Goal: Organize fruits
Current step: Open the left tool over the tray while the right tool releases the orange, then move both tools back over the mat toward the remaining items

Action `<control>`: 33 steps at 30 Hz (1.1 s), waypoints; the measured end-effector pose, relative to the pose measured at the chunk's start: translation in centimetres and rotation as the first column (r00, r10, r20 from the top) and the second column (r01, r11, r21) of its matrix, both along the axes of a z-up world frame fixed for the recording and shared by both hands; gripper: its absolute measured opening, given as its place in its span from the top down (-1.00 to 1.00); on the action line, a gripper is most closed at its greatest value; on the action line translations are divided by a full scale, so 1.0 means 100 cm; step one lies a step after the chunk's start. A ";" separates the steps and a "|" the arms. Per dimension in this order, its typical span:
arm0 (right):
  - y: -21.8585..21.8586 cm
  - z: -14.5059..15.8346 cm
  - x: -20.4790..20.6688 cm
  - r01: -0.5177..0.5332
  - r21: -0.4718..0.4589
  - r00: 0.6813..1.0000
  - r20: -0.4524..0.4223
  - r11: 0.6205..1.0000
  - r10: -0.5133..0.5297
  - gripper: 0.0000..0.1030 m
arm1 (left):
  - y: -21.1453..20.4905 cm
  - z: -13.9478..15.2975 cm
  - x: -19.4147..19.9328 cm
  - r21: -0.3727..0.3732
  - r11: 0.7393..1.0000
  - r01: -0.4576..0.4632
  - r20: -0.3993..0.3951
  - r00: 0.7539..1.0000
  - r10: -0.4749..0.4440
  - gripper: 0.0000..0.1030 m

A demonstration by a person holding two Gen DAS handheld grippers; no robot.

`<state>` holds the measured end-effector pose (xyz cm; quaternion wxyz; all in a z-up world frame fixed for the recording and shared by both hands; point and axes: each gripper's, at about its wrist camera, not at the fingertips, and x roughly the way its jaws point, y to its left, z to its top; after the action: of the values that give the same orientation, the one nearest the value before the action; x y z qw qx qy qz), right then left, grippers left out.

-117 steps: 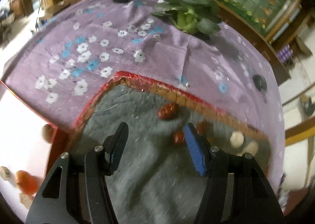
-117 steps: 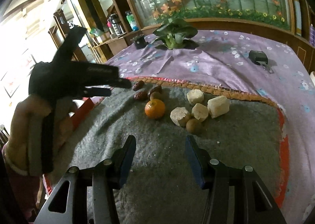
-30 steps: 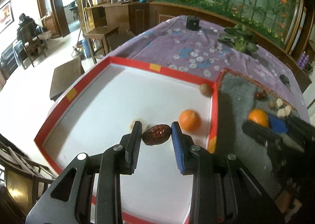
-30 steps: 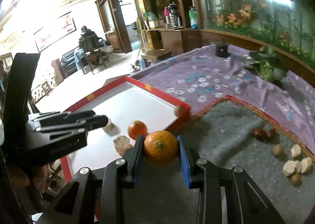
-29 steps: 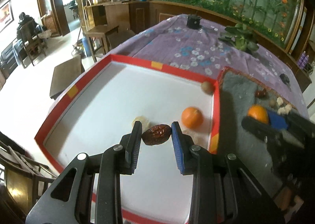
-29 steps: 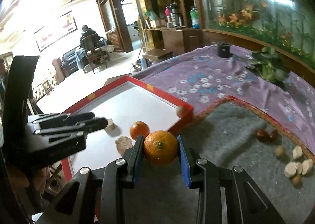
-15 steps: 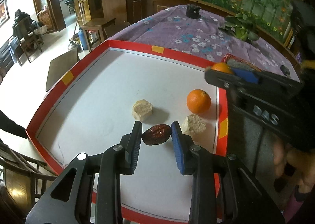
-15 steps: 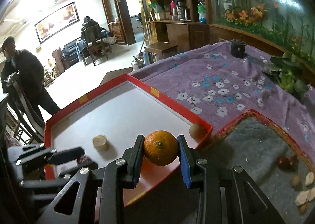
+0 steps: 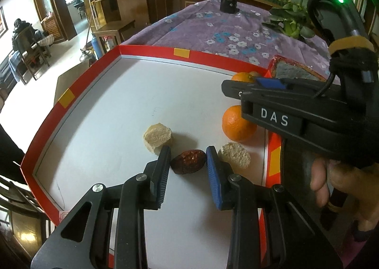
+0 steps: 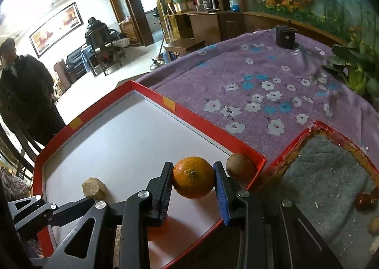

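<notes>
Left wrist view: left gripper (image 9: 188,162) pinching dark red date (image 9: 188,161) over white floor of red-rimmed tray (image 9: 151,54), pale chunks either side, loose orange (image 9: 238,125) near right rim; right wrist view: right gripper (image 10: 193,178) clamped on held orange (image 10: 193,178) above tray's right corner, brown round fruit (image 10: 240,166) just beside.

Right gripper (image 10: 193,180) over near corner of red-rimmed white tray (image 10: 203,124), jaws clamped on orange (image 10: 193,178). Brown round fruit (image 10: 240,166) in tray corner, just beside right jaw. Pale chunk (image 10: 94,188) on tray floor at left, near tip of left gripper (image 10: 35,209). Second orange (image 10: 156,231) partly hidden under jaws. Grey mat (image 10: 327,174) to right holds dark red dates (image 10: 366,199). Purple flowered cloth (image 10: 260,79) covers bench.
</notes>
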<state>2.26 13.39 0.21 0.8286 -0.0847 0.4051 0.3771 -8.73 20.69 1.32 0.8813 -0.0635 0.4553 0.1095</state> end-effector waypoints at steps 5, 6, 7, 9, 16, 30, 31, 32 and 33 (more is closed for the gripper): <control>-0.005 0.004 -0.003 -0.007 0.048 1.000 -0.029 0.999 0.008 0.19 | -0.003 -0.001 0.002 0.025 1.000 0.001 -0.009 1.000 -0.001 0.04; -0.007 0.006 -0.006 -0.008 0.051 1.000 -0.026 0.999 0.010 0.19 | -0.002 0.000 0.001 0.023 1.000 -0.001 -0.007 1.000 0.001 -0.05; -0.008 0.008 -0.010 -0.012 0.052 1.000 -0.020 0.999 0.013 0.19 | -0.001 0.000 0.000 0.018 1.000 -0.007 -0.003 1.000 0.007 -0.05; -0.012 0.012 -0.017 -0.010 0.055 1.000 -0.002 0.998 0.011 0.19 | -0.001 0.002 0.000 0.017 1.000 -0.012 -0.001 1.000 0.012 -0.05; -0.037 0.035 -0.043 0.010 0.101 0.999 0.045 0.995 -0.015 0.17 | -0.005 0.015 -0.009 0.048 0.998 -0.041 0.042 0.998 0.039 -0.05; -0.100 0.057 -0.087 0.097 0.138 0.986 0.119 0.986 -0.113 0.06 | -0.021 0.038 -0.019 0.054 0.994 -0.092 0.114 0.990 0.085 -0.05; -0.103 0.058 -0.089 0.099 0.147 0.986 0.118 0.984 -0.117 0.06 | -0.025 0.039 -0.019 0.059 0.994 -0.091 0.116 0.990 0.084 -0.05; -0.105 0.059 -0.092 0.098 0.152 0.986 0.119 0.983 -0.117 0.06 | -0.027 0.039 -0.019 0.060 0.994 -0.089 0.115 0.990 0.082 -0.05; -0.107 0.059 -0.094 0.096 0.150 0.986 0.120 0.984 -0.114 0.06 | -0.029 0.040 -0.019 0.061 0.994 -0.087 0.114 0.990 0.079 -0.05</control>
<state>-7.13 2.70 6.14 0.8756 -0.0273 0.3266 0.3547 -10.60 17.81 5.30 0.9017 -0.0595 0.3984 0.1574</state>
